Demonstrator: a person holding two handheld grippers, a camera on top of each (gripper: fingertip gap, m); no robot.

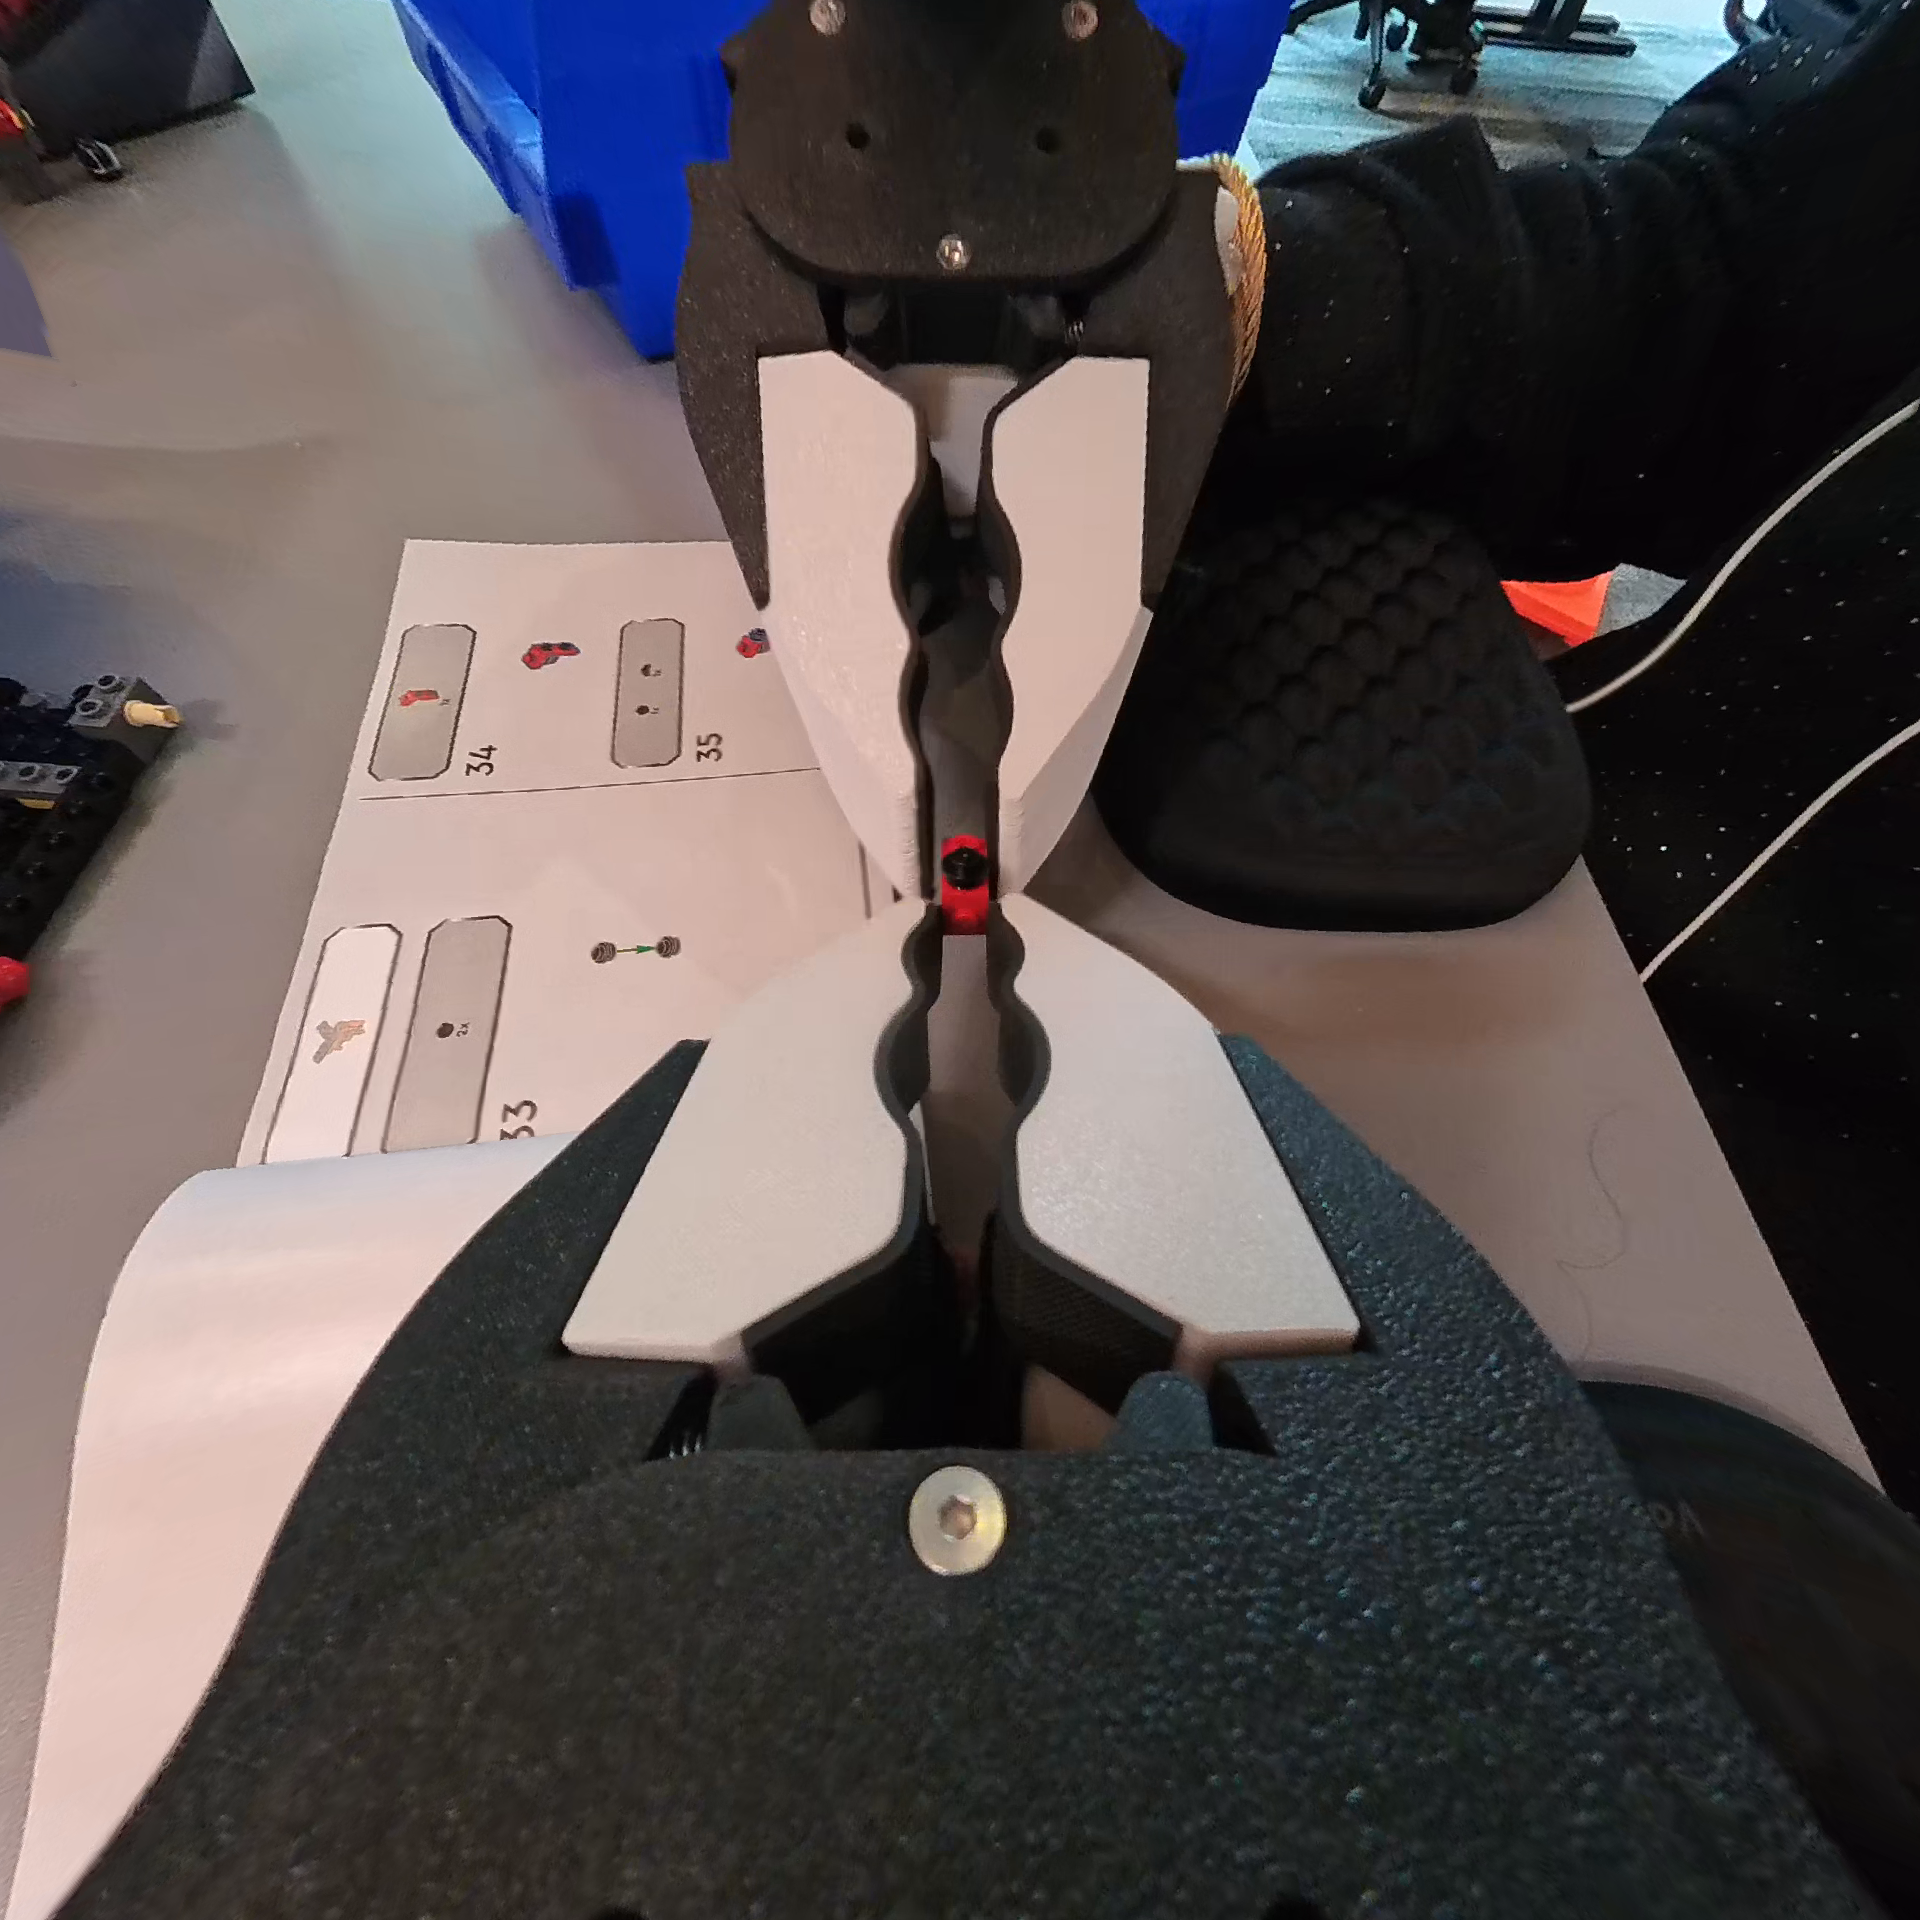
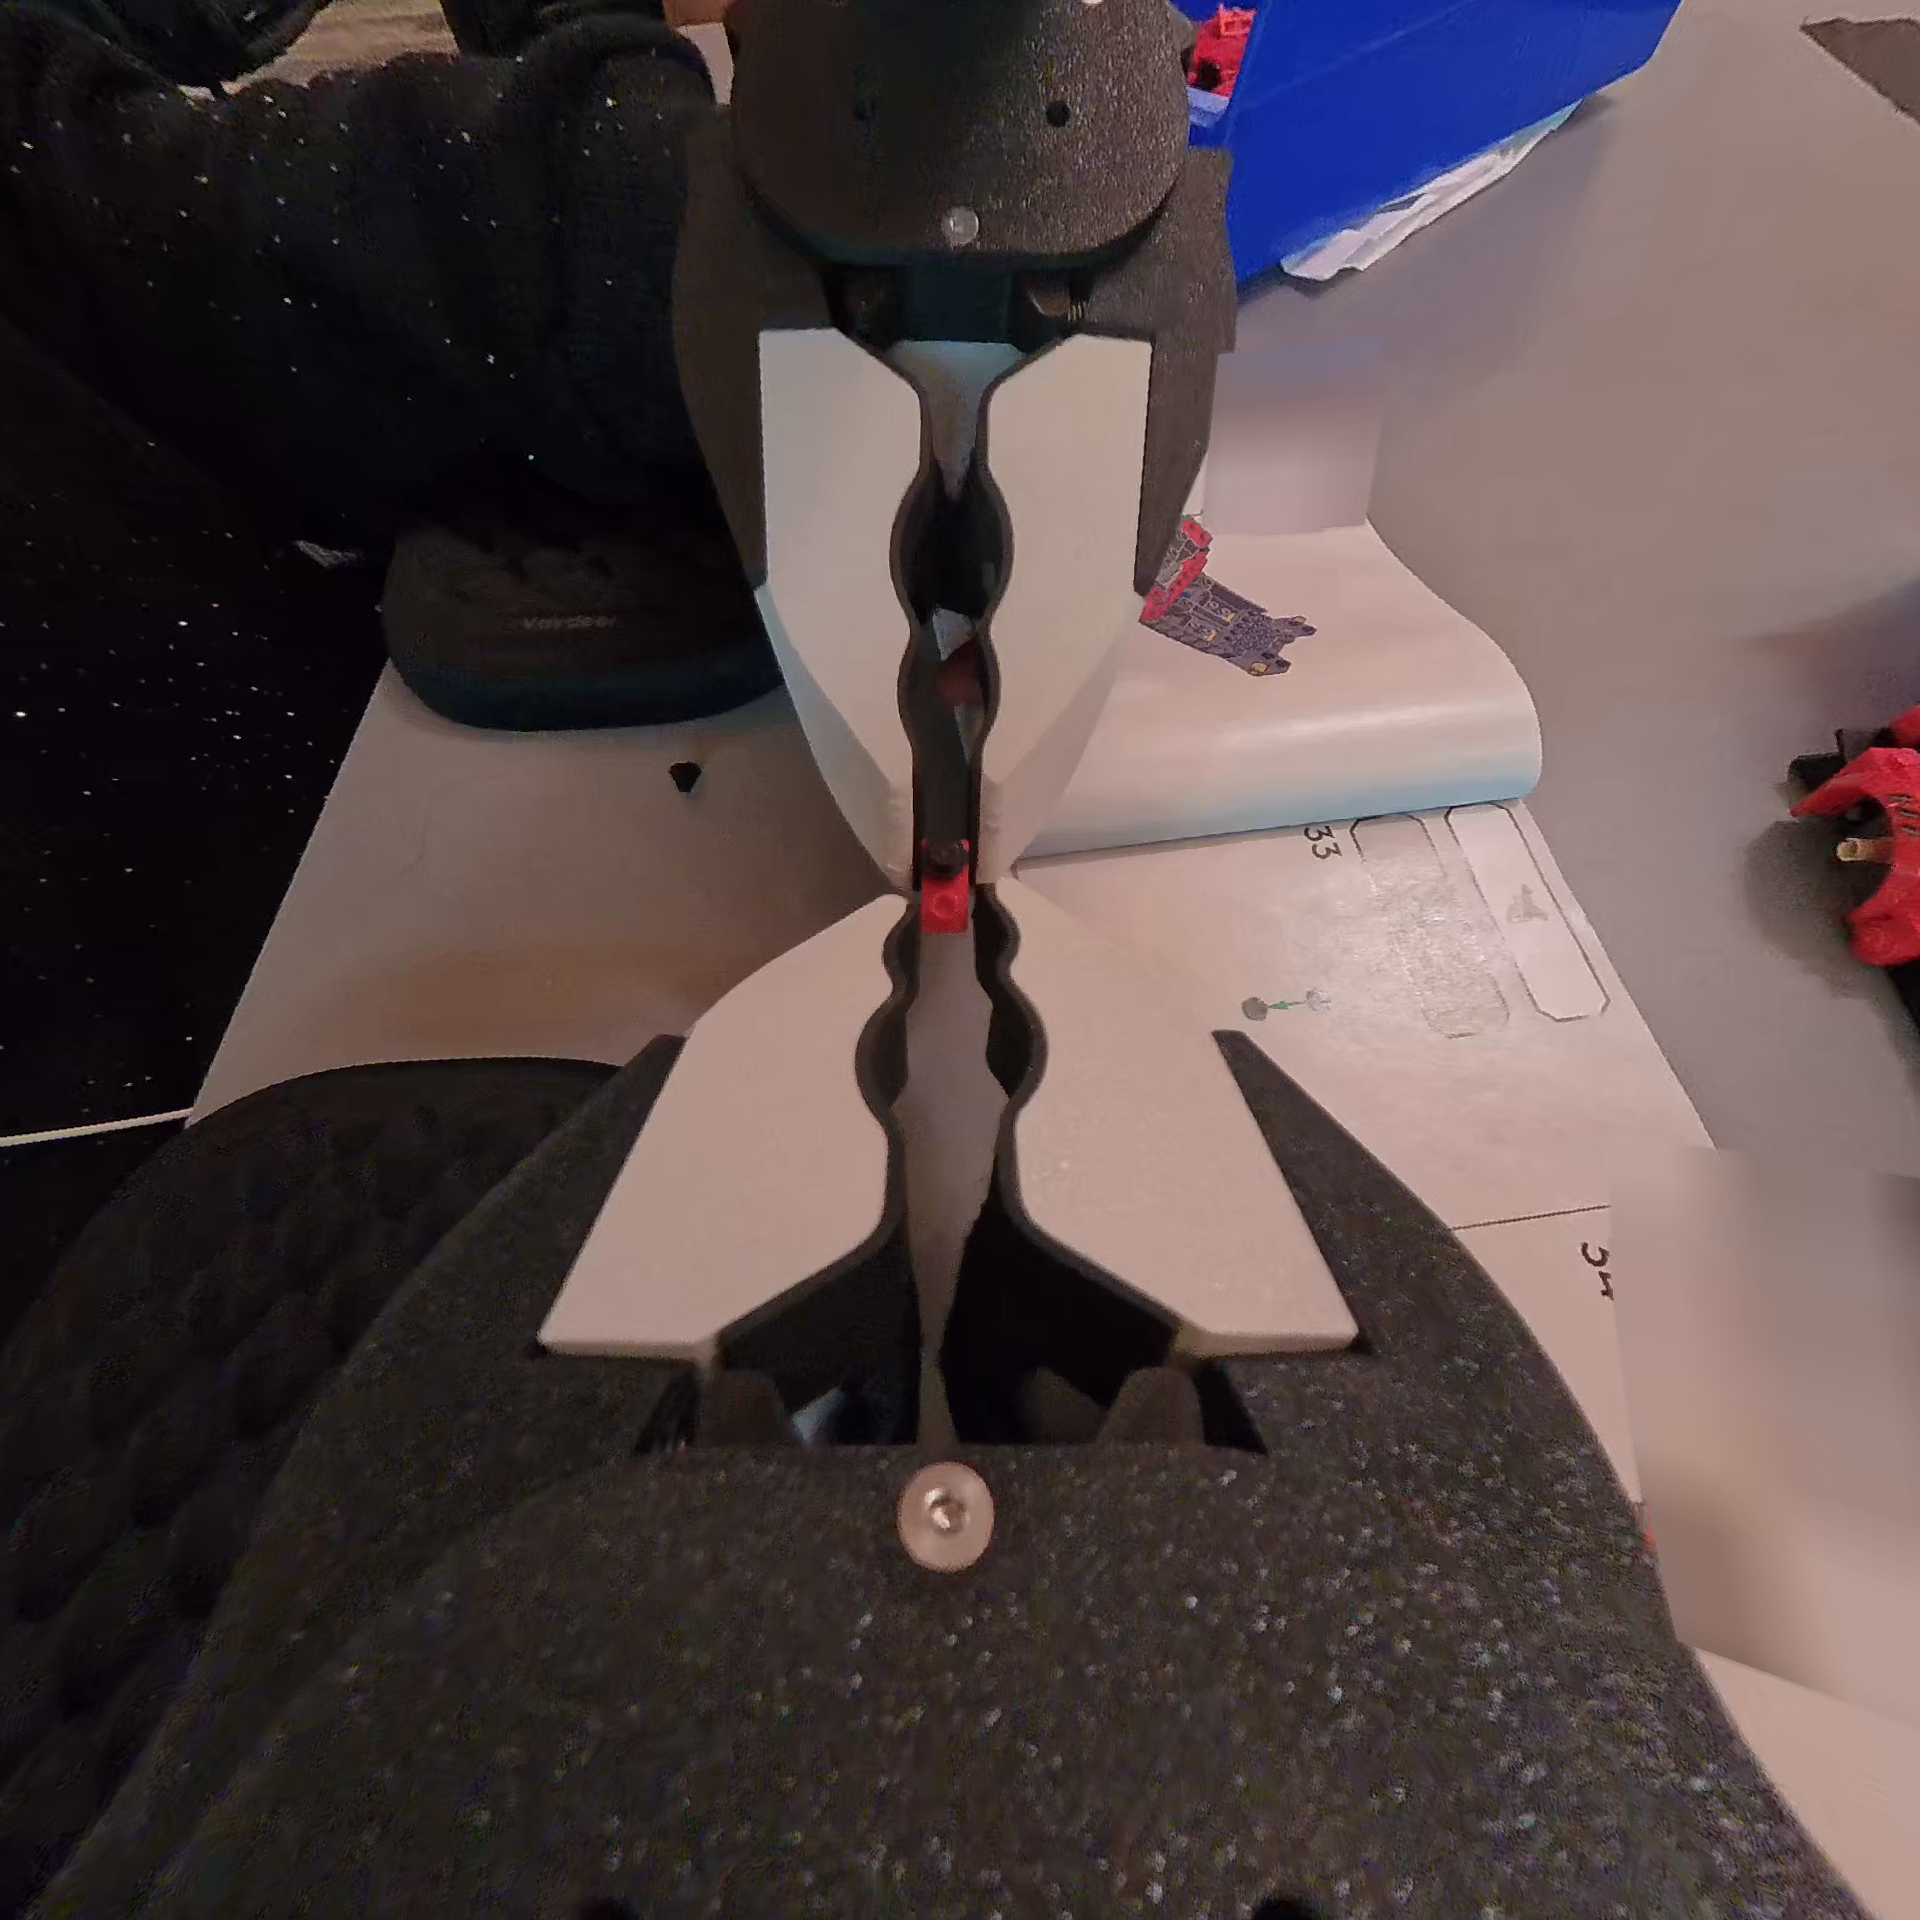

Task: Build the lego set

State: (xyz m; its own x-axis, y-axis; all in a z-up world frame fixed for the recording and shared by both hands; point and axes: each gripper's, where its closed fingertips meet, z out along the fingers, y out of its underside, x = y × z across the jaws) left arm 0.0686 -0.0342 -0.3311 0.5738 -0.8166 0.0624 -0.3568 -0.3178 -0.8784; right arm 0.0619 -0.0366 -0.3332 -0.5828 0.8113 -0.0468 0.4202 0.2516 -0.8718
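Note:
My two grippers face each other tip to tip above the open instruction booklet (image 1: 582,862). A small red lego piece (image 1: 962,906) with a black pin (image 1: 962,862) in it sits where the tips meet. My left gripper (image 1: 961,928) is shut on the near end of the piece. My right gripper (image 1: 961,868) comes in from the top of the left wrist view. In the right wrist view my right gripper (image 2: 943,920) is shut on the red piece (image 2: 943,902), and the left gripper (image 2: 943,862) pinches it at the black pin (image 2: 943,857). Which gripper bears the pin I cannot tell.
A blue bin (image 1: 582,135) stands at the back, also in the right wrist view (image 2: 1403,125). A dark partial build (image 1: 62,790) lies left; a red build (image 2: 1881,862) lies right. A black padded rest (image 1: 1351,727) sits at the table edge, with a small black piece (image 2: 684,774) nearby. My two grippers' fingertips are within a few centimetres of each other. The dark partial build (image 1: 62,790) is about equally far from each gripper, around 20 cm.

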